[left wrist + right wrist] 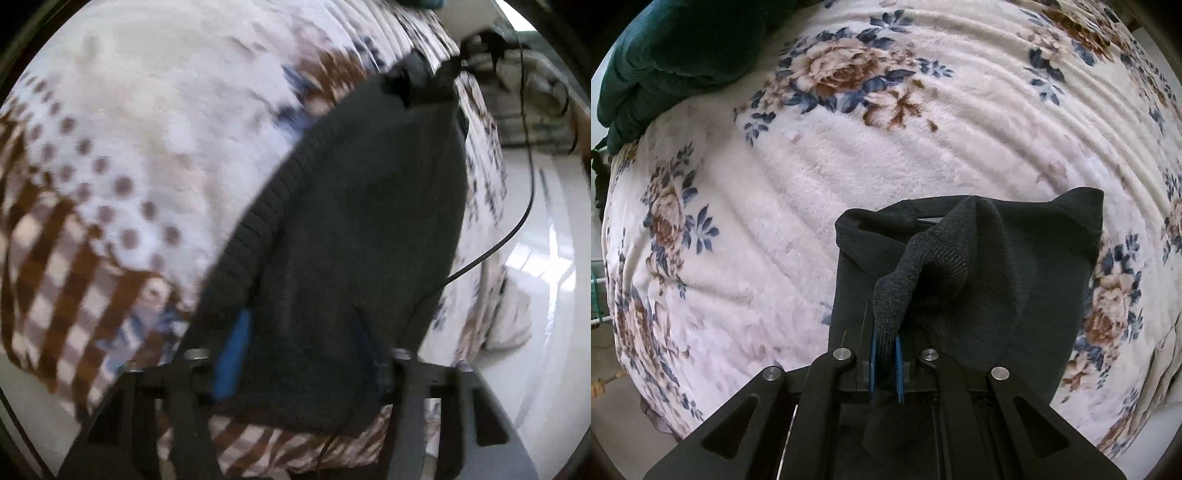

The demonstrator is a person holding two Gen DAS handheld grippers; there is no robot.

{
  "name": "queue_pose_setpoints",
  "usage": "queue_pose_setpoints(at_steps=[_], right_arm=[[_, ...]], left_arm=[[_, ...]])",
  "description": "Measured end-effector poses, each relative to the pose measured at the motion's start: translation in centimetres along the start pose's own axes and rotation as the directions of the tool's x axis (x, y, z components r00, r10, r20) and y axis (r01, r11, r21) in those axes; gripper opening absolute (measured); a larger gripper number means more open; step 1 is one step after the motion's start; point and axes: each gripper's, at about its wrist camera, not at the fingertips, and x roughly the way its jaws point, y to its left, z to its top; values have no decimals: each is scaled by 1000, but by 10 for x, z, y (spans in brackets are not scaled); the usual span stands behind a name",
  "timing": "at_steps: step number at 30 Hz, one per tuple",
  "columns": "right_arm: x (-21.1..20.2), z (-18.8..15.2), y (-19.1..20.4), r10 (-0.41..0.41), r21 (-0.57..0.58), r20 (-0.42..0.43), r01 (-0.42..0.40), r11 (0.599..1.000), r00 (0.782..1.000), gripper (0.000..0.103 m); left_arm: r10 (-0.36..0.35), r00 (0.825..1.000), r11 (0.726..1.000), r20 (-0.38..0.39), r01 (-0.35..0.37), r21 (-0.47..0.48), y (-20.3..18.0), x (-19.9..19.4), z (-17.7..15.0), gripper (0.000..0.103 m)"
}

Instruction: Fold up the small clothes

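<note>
A small dark knit garment (960, 280) lies on a cream floral blanket (849, 166). My right gripper (885, 363) is shut on a raised fold of it, pinched between its blue pads (873, 365), a little above the rest of the garment. In the left wrist view the same dark garment (351, 229) stretches ahead, with its ribbed edge at the left. My left gripper (295, 369) has its blue pads (232, 358) wide apart with the cloth lying across them. The far end of the garment is held by the other gripper (421, 81).
A dark green bundle of cloth (676, 48) sits at the blanket's far left. The blanket's checked and dotted border (74, 229) hangs at the bed edge. White floor (535, 288) and a thin black cable (517, 206) lie to the right.
</note>
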Motion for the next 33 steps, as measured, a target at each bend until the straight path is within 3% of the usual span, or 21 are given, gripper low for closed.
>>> queue_pose_setpoints(at_steps=[1,6,13,20,24,27,29,33], right_arm=[[-1,0,-2,3,2,0,-3,1000,1000,8],[-10,-1,-9,4,7,9,-4,1000,1000,7],[-14,1,6,-10,-7,31,10,1000,999,7],[7,8,33,-50,-13,34,50,999,998,7],[29,14,35,17,2,-1,-17,1000,1000,9],[30,9,33,168,-11,-40,-169,986,985,17],[18,-6,27,214,-41,-56,-217,975,975,43],[-25,-72,-2,230,-108,-3,-229,967,973,52]], left_arm=[[41,999,999,-17,-41,24,-4,6,0,1],[89,994,991,69,-95,89,-17,-17,-9,1],[87,987,996,138,-89,5,8,-59,-16,1],[96,986,995,135,-96,-3,5,-50,-9,1],[108,990,994,90,-105,-31,21,-38,-12,1],[108,992,994,68,-107,-14,25,-36,-11,1],[107,993,994,53,-108,20,22,-37,-7,1],[110,994,992,18,-111,56,18,-35,-4,1]])
